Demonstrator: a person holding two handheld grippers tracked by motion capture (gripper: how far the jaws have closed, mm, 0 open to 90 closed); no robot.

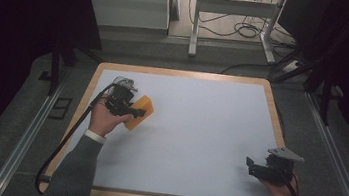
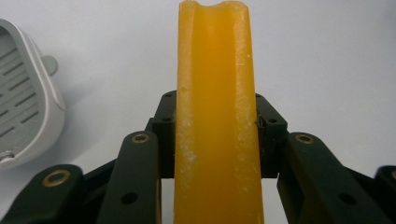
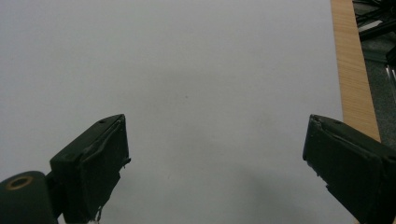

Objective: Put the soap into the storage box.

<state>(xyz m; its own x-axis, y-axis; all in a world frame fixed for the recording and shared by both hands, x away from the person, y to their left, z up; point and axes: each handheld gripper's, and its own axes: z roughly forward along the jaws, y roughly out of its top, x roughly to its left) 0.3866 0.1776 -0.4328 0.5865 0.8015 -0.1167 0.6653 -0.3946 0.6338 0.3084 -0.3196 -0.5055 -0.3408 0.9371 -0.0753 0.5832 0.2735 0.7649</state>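
1. The left gripper (image 1: 133,110) is clenched on an orange bar (image 1: 140,112), probably soap. In the left gripper view the bar (image 2: 215,116) stands edge-on between the two black jaws, both pressed flat against its sides.

2. The bar sits at the left of the table (image 1: 198,131), near the far corner. From above I cannot tell whether it is lifted or touching the white top.

3. Just beside it lies a grey slotted dish (image 2: 23,98), which looks like a soap holder. It sits apart from the bar, on the left in the gripper's own view.

4. The right gripper (image 1: 259,170) rests at the near right corner, well apart from the bar. Its jaws are spread wide with nothing but white tabletop between them (image 3: 215,154).

5. My read: the grasp is made and the carrying step is in hand, likely toward the dish.

6. The next move calls for swinging the bar over the dish, laying it flat rather than on edge, and letting go only once it is seated. The right side looks idle for now.
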